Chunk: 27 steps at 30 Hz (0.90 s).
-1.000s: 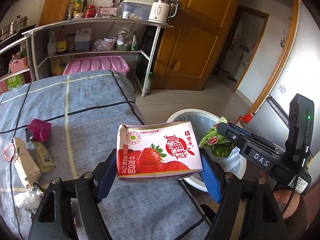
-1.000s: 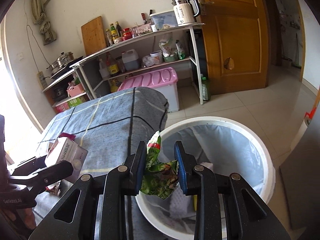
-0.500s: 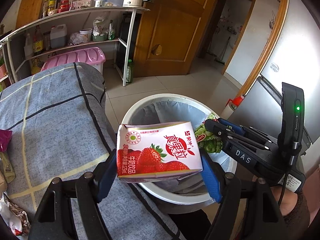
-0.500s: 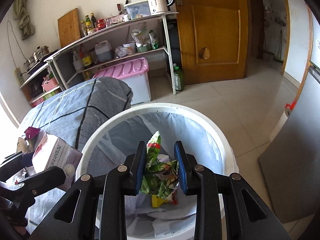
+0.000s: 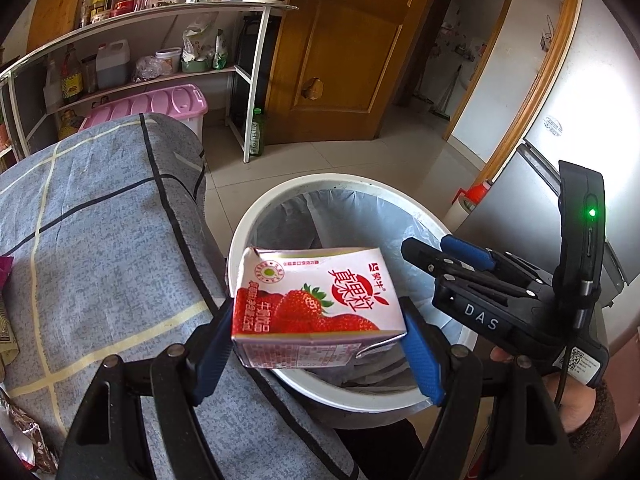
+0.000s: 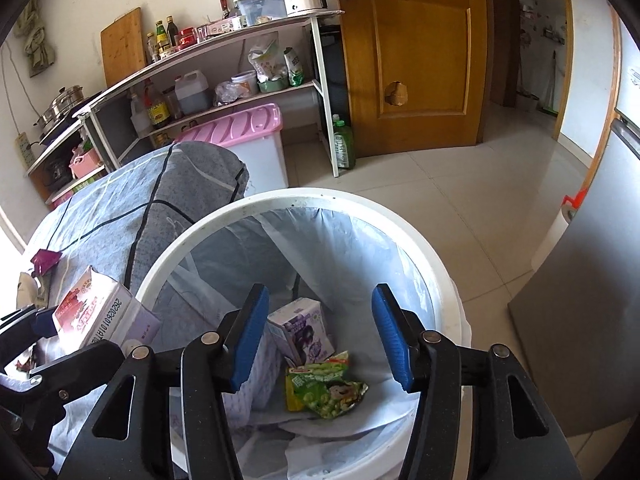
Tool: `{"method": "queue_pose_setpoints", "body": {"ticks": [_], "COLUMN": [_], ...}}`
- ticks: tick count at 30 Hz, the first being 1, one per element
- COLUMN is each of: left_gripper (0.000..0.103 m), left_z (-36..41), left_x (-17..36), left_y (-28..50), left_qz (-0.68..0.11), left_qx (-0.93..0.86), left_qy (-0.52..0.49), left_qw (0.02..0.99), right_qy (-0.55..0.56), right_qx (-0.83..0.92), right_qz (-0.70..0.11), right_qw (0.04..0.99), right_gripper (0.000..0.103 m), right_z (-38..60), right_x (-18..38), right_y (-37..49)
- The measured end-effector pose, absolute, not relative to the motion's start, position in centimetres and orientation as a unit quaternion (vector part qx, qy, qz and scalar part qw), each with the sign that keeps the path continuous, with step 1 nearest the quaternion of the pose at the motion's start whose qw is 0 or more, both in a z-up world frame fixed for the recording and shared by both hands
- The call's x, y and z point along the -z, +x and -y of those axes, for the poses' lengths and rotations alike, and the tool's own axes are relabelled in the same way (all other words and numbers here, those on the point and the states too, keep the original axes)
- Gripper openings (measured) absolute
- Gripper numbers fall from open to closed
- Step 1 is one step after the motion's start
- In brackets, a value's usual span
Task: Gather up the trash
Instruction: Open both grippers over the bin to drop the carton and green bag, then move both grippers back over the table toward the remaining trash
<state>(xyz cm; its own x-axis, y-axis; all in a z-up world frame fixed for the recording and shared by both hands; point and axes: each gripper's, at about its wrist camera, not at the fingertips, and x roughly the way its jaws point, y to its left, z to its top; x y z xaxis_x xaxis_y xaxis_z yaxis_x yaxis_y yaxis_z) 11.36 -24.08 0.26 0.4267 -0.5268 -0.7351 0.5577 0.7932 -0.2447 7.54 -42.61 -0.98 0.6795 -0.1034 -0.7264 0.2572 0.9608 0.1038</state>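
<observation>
My left gripper [image 5: 318, 344] is shut on a strawberry milk carton [image 5: 316, 304], held over the near rim of the white bin [image 5: 256, 216]. That carton [image 6: 100, 316] also shows at the left of the right wrist view. My right gripper [image 6: 320, 336] hangs over the lined bin [image 6: 312, 196]; its jaws are opening and nothing is between them. The green snack wrapper [image 6: 326, 388] lies at the bottom of the bin next to a purple drink carton [image 6: 302, 330]. From the left wrist view the right gripper [image 5: 444, 246] shows at the right, held by a hand.
A table with a grey checked cloth [image 5: 100, 220] stands left of the bin, with a magenta wrapper [image 6: 46, 258] and more litter [image 5: 28, 444] on it. Behind are a shelf rack [image 6: 224, 64], a pink storage box [image 6: 244, 136], a wooden door [image 6: 412, 52] and a fridge [image 6: 608, 272].
Both grippers moved from the table side to over the bin. The right gripper's jaws spread and the green wrapper dropped into the bin. The left gripper kept its hold on the carton.
</observation>
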Motion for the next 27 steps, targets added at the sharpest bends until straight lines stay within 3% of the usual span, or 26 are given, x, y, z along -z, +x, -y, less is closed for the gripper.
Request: {"method": "queue_pose_setpoints", "body": {"ticks": [27], "left_gripper": [0.079], "left_z": [12.2], "left_x": [-2.1], "left_y": [8.9], "left_qz": [-0.387], "left_qx": [0.241], "left_qy": [-0.029], "left_qw": [0.89], "right_qy": [0.109], "right_qx": [0.032], "right_qz": [-0.352], "right_qw": [0.929], "right_gripper": [0.055], "right_z": [35.0], "right_x": [-1.7], "right_y": [6.0]}}
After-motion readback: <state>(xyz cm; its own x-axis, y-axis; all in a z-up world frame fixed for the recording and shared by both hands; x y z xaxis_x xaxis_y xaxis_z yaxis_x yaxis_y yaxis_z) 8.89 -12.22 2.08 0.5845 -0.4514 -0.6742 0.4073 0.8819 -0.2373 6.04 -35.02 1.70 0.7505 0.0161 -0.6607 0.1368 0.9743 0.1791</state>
